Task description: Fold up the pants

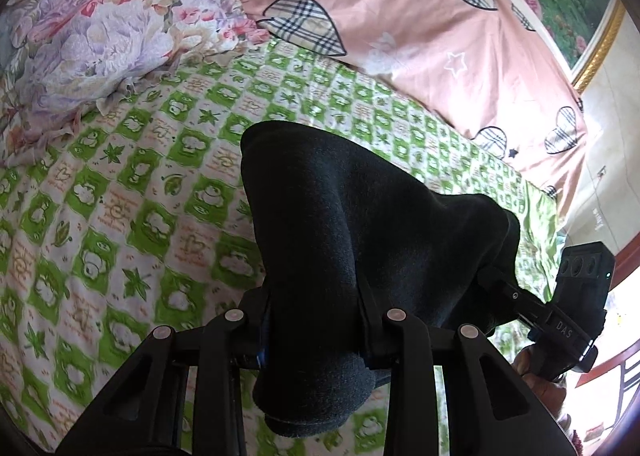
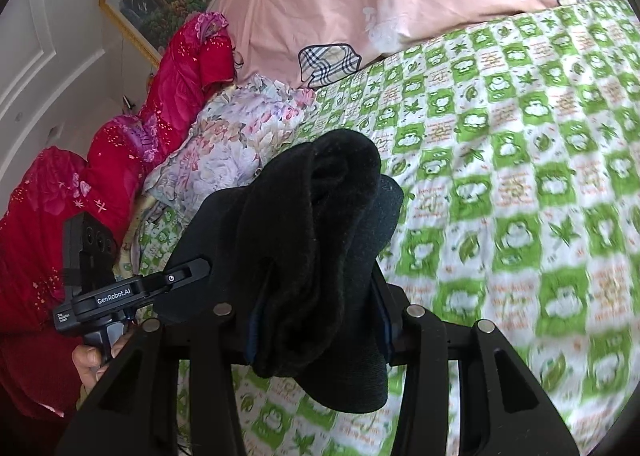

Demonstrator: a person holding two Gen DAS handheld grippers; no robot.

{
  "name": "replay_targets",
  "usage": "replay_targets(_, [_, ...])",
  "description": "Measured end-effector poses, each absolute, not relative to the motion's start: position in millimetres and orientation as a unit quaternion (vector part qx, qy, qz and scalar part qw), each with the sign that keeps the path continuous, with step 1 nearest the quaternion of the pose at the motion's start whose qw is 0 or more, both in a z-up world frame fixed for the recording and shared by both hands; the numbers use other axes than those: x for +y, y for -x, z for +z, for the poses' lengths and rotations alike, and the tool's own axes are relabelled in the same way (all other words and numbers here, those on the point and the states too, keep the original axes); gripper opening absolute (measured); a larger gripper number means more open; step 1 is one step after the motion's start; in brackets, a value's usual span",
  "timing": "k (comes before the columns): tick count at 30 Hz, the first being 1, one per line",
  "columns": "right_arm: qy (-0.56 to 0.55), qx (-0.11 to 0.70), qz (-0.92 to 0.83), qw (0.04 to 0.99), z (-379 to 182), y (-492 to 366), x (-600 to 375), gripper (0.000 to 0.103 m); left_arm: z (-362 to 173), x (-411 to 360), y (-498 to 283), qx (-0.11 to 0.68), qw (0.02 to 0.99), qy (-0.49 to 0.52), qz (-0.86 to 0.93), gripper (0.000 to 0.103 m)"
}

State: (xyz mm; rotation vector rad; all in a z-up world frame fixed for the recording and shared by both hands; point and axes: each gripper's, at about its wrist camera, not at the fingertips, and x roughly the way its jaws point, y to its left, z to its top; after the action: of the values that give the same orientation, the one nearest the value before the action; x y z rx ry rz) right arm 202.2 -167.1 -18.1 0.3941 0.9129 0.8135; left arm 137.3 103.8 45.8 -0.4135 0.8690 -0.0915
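Both grippers are clamped on the black pants (image 1: 360, 224), which hang between the jaws over the green-checked bed (image 1: 120, 216). The left gripper (image 1: 316, 320) pinches a fold at its fingers; the right gripper (image 2: 316, 320) bites a bunched wad. Only the left view catches the cloth stretching off to the right one (image 1: 560, 316). The right view adds a red quilt (image 2: 120, 144) off to its left.

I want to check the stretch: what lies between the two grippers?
In the left wrist view, only the black pants span from the left gripper to the right gripper; nothing else.
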Motion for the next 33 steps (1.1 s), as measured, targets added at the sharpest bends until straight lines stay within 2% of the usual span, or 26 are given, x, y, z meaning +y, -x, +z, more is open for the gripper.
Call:
replay_targets(12, [-0.172,0.456,0.365,0.793,-47.3,-217.4,-155.2,0.048,18.2,113.9,-149.6,0.44,0.876,0.195,-0.033,0.035])
replay_targets(18, [-0.18,0.463,0.361,0.789,-57.8,-219.7,-159.0,0.05,10.2,114.3,-154.0,0.447,0.873,0.194,-0.033,0.041])
replay_targets(26, [-0.18,0.464,0.352,0.792,-58.9,-218.8,-163.0,0.057,3.2,118.3,-155.0,0.449,0.871,0.194,-0.032,0.06])
replay_targets(33, [-0.181,0.465,0.346,0.795,-58.3,-214.4,-165.7,0.057,0.3,121.4,-152.3,0.449,0.871,0.196,-0.034,0.062])
